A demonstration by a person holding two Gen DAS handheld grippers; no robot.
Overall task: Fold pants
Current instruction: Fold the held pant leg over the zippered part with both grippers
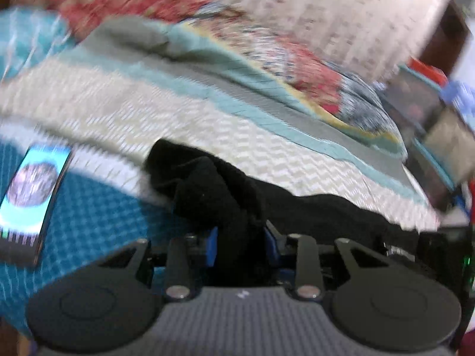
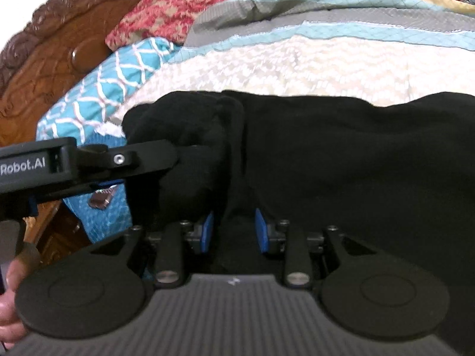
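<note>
phone (image 1: 28, 204) lies left of pants (image 2: 341, 163); cream bedspread (image 1: 207, 118) beyond bare.

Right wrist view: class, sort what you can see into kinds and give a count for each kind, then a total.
Black pants: 1
Claws (right claw, left claw): 2
Carved wooden headboard: 1
Teal lattice-print cloth: 1
Cream zigzag bedspread: 1
Red patterned fabric: 1
Total: 7

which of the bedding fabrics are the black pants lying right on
The cream zigzag-knit blanket: the black pants lie directly on it. The red floral cloth and the grey-and-aqua quilt lie farther back, clear of the pants.
</note>
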